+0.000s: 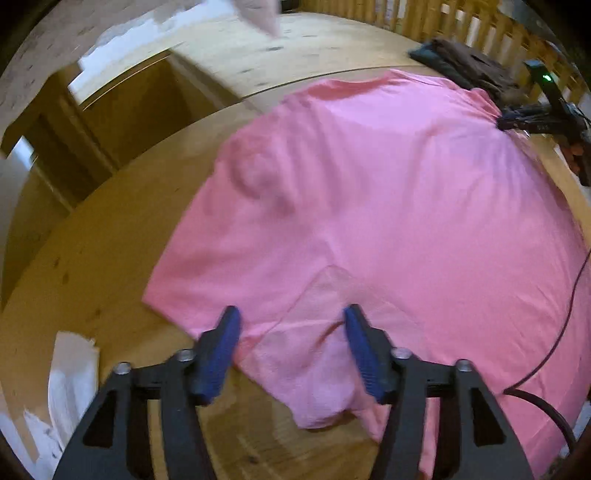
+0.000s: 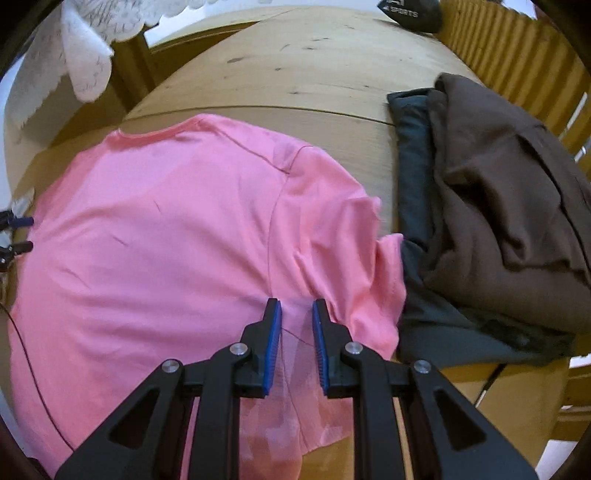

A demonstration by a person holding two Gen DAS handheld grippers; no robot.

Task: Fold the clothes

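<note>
A pink T-shirt [image 1: 369, 203] lies spread on the round wooden table [image 1: 92, 258]. In the left wrist view my left gripper [image 1: 291, 317] hovers over the shirt's near edge. Its blue pads stand wide apart and a fold of pink cloth lies loose between them, not pinched. My right gripper [image 2: 297, 310] is nearly closed on a raised fold of the T-shirt [image 2: 166, 240] beside a sleeve. From the left view, the right gripper [image 1: 506, 122] sits at the shirt's far corner, and creases fan out from it. The left gripper [image 2: 22, 233] shows at the left edge of the right wrist view.
A pile of brown and dark teal clothes [image 2: 498, 203] lies right of the shirt, touching its sleeve. White cloth [image 1: 70, 376] lies near the table's edge. A dark cable [image 1: 554, 350] crosses the shirt. A slatted wooden rail [image 1: 424, 22] runs behind the table.
</note>
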